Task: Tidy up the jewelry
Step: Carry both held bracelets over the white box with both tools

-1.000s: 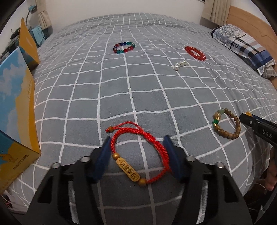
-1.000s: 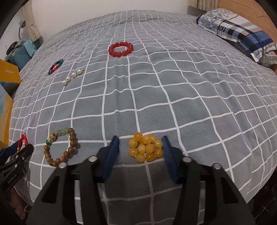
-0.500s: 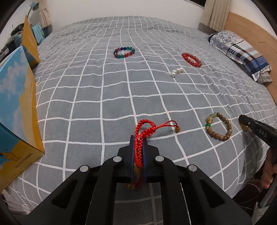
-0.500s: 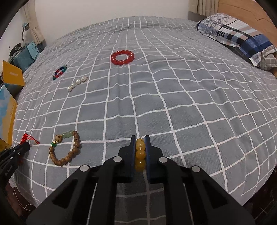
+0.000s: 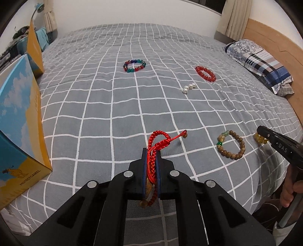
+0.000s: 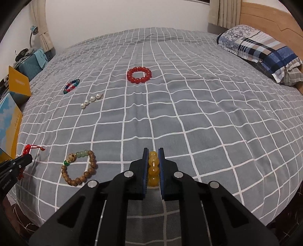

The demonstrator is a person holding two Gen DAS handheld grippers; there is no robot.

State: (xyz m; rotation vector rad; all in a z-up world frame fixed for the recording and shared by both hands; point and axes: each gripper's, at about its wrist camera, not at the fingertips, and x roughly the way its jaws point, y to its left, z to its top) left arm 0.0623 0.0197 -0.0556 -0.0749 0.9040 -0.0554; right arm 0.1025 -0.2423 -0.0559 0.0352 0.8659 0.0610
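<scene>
My left gripper (image 5: 151, 151) is shut on a red cord bracelet (image 5: 158, 141) and holds it above the grey checked bed cover (image 5: 113, 106). My right gripper (image 6: 153, 151) is shut on a yellow bead bracelet (image 6: 153, 168), also lifted off the cover. A brown wooden bead bracelet (image 5: 231, 145) lies between the two grippers; it also shows in the right wrist view (image 6: 80, 167). Farther back lie a red bead bracelet (image 6: 139, 75), a short pearl string (image 6: 91, 100) and a multicoloured bead bracelet (image 5: 134, 65).
A blue and yellow cardboard box (image 5: 18, 121) stands at the bed's left edge, with an open yellow flap (image 5: 34, 47) behind it. A plaid pillow (image 6: 265, 51) lies at the far right by the wooden headboard (image 6: 269, 15).
Both grippers closed, the left on the red cord bracelet and the right on the yellow bead bracelet, and both have lifted them up off the cover.
</scene>
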